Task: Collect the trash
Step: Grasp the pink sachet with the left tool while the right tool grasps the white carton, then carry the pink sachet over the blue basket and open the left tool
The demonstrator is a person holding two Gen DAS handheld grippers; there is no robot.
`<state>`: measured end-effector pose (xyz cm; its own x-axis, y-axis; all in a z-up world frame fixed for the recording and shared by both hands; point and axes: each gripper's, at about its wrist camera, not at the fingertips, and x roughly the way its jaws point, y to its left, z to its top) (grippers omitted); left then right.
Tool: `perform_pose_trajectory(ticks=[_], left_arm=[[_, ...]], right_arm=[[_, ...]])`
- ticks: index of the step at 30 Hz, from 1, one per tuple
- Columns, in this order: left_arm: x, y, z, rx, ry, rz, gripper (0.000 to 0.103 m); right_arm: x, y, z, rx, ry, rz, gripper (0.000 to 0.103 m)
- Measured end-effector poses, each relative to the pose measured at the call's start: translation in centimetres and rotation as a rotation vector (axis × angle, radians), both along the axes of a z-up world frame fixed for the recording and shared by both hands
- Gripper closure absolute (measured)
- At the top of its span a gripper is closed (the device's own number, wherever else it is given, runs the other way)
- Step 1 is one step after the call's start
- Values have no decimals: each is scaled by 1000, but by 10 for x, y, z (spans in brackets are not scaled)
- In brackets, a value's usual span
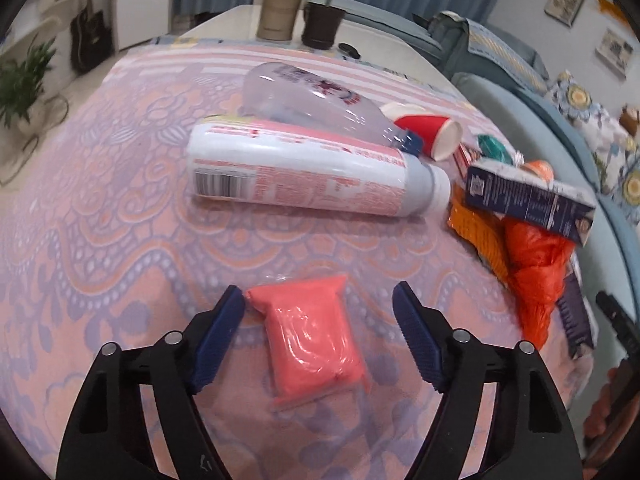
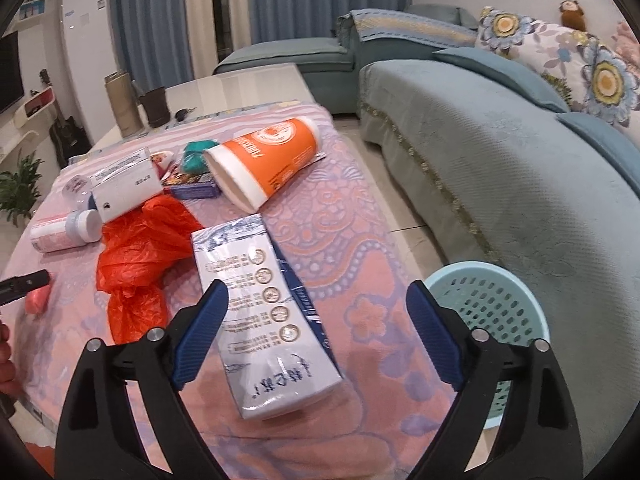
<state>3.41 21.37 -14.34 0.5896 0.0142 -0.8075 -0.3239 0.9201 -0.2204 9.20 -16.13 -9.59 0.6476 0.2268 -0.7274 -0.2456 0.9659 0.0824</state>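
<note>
Trash is lying scattered on the patterned cloth (image 1: 120,200). Pink packet (image 1: 314,340) is sitting btwn the left gripper (image 1: 318,306) jaws, pads spread, not touching it. Milk carton (image 2: 266,312) is lying btwn the right gripper (image 2: 318,300) jaws, also released, no contact. Teal basket (image 2: 486,296) is standing just right of the right jaw, partly hidden behind it, contents can't tell. Orange cup (image 2: 268,156) beyond is lying tipped over, inside hard to see.

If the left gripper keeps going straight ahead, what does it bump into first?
Most likely the pink plastic packet. It lies on the tablecloth between the open fingers of the left gripper, with neither pad pressing on it. Depth is hard to judge.
</note>
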Motion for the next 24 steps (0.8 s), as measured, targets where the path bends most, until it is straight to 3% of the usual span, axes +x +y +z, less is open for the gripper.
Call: perform_pose_trajectory(ticks=[4,6,11,12,14,15,19,24], left_arm=[[0,-15,-1,80,21,-36,38],[0,-21,-2,139,37,-40,50],[-2,-32,3,161,19,-71,56],[-3,-34,5,156,8,-81,56],[-4,-43,13,151,-17,-106,56],[-5,-48,18,154,-32,-118,56],[-5,-72,45,153,-105,-183,56],[-1,-115,91,127,-237,-282,56]], right_arm=[[7,13,-8,-12,49,61,13],[12,20,-14,-33,73,83,13],[24,27,-26,-40,141,112,14],[24,27,-27,-39,147,113,18],[27,27,-28,-22,172,131,38],[27,27,-28,-17,175,132,41],[22,22,-17,7,142,122,45],[11,-12,30,63,25,46,45]])
